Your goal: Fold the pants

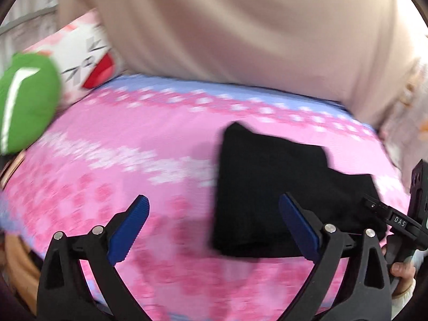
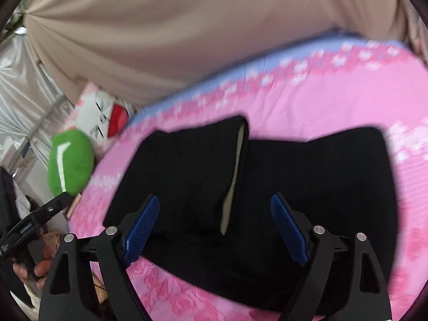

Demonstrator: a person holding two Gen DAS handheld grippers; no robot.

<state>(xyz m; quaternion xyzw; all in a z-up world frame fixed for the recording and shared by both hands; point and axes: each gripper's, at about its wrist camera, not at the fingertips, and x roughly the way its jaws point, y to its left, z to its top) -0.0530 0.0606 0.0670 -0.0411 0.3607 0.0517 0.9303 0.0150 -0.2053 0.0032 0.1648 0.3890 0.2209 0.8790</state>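
pants (image 2: 267,192) lie on the bed (image 2: 334,91), black, already bundled into a compact folded stack on the pink flowered cover. from my right tongs (image 2: 215,230) they sit dead ahead and directly under the tips, filling most of the right wrist view; a pale lining strip (image 2: 235,176) shows along a fold edge running roughly away from me, so i read the long axis of the stack as lying across my right tongs, left to right. my right tongs are spread wide, holding nothing, both blue pads over black cloth, contact unclear because of blur.

from my left tongs (image 1: 214,230) the pants (image 1: 281,192) lie ahead and off to the right, the right pad overlapping the near edge of the cloth, the left pad over bare bed cover. left tongs also spread apart, empty. right hand is clearly nearer and centred; left is offset to the side.

judgement: fold looks nearly done, maybe one more half fold or just a tidy. if another fold is due, the right tongs would take an edge, and the left would need to shift rightward first.

green cushion (image 2: 71,163) and a white printed pillow (image 1: 85,50) sit at the far left of the bed, well apart from the pants. beige curtain (image 2: 174,26) behind.
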